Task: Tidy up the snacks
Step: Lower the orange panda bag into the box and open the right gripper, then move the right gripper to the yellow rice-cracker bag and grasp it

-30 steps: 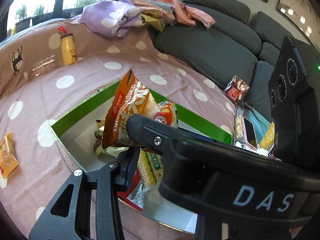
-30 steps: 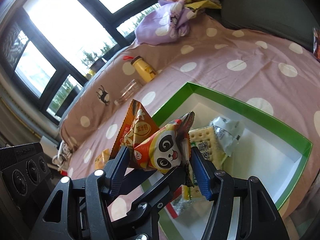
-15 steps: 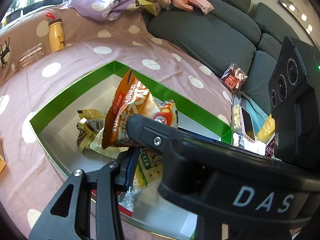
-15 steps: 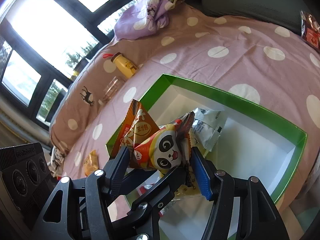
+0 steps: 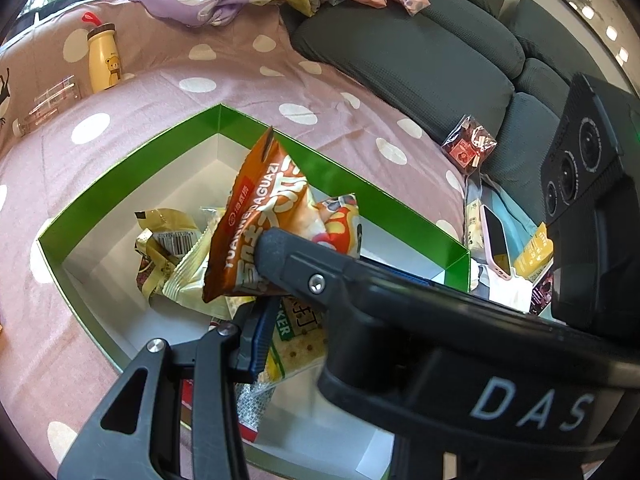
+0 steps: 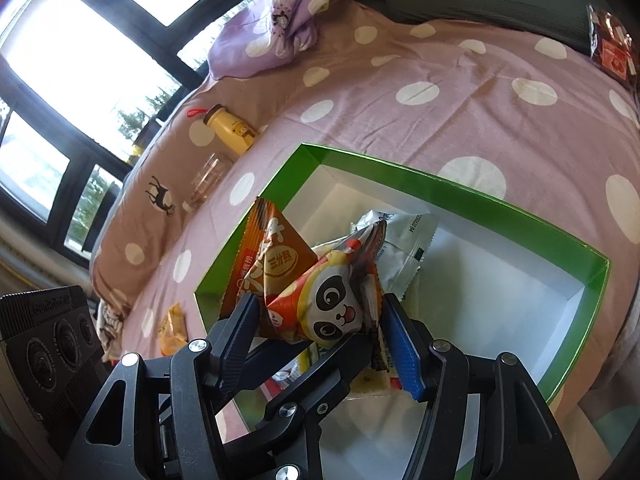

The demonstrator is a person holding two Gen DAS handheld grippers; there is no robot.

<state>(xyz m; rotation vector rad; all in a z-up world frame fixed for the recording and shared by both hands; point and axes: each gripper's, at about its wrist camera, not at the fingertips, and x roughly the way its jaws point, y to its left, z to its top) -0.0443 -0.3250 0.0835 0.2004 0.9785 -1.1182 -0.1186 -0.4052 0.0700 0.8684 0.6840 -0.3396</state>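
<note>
Orange and shiny, the panda snack bag [image 6: 320,292] is held above the green box [image 6: 460,196], and both grippers are closed on it. The right gripper [image 6: 320,320] presses the bag from two sides with its blue pads, the panda face turned to the camera. In the left wrist view the left gripper [image 5: 260,276] is nearly closed and pinches the lower edge of the same bag [image 5: 272,216]; the right gripper's arm crosses in front of it there.

The box is open, white inside, and lies on a pink cloth with white dots [image 5: 200,88]. In it, under the bag, lie a cracker pack [image 5: 296,340], a gold wrapper [image 5: 168,236] and a white sachet [image 6: 404,240]. One small orange packet [image 6: 172,328] lies on the cloth just beside the box.

Farther off stand a yellow bear bottle [image 5: 103,58] and, near it, a glass tumbler on its side [image 5: 48,100]. A phone [image 5: 496,240] lies by the grey sofa [image 5: 420,52].
</note>
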